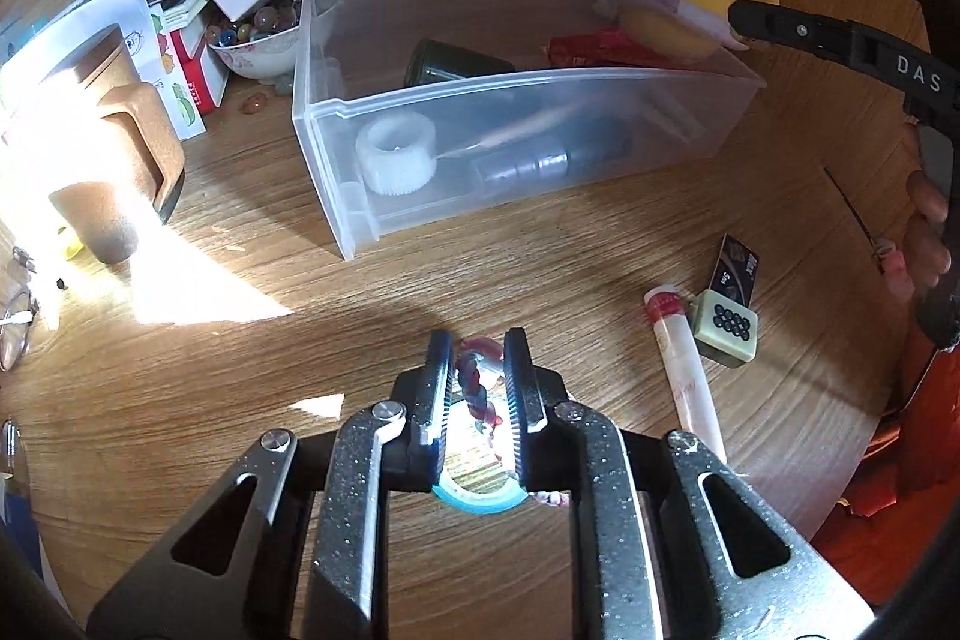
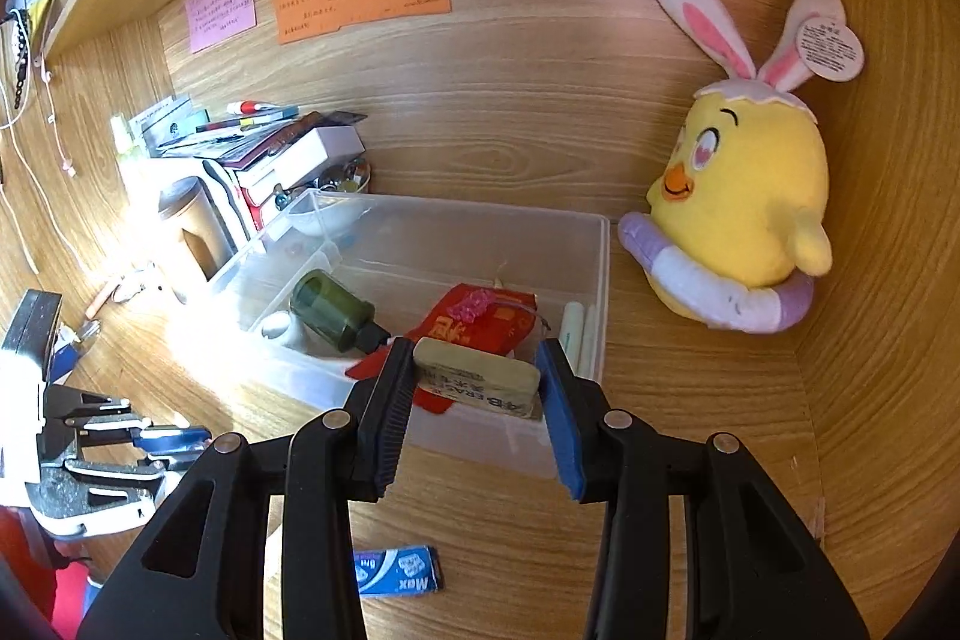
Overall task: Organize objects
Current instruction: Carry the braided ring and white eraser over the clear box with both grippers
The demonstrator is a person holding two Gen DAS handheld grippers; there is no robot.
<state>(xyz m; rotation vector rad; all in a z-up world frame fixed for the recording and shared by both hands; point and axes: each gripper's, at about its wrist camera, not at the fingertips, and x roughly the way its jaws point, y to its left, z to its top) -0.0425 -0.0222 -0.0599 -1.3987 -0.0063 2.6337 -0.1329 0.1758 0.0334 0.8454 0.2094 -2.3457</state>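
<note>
One eraser (image 2: pixel 477 381) lay sideways, pinched by the right gripper (image 2: pixel 478 385) above one clear bin (image 2: pixel 600 280) mid-frame, while the left gripper (image 1: pixel 477 388), low in its view, squeezed one twisted red hair tie (image 1: pixel 474 388) pointing up the frame.

Lighting: strong daylight from the left of both frames. Left wrist view: blown-out glare over the brown holder (image 1: pixel 114 148) at left; a bright sunlit wedge on the desk (image 1: pixel 198 292) below it; a soft shadow band across the lower centre. Right wrist view: overexposed patch at centre left washes out the near corner of the clear bin (image 2: pixel 420 244); the remainder is evenly lit. Distortion: heavy fisheye curvature, dark vignette in all corners. Focus: sharp at centre, softer toward the edges.
</note>
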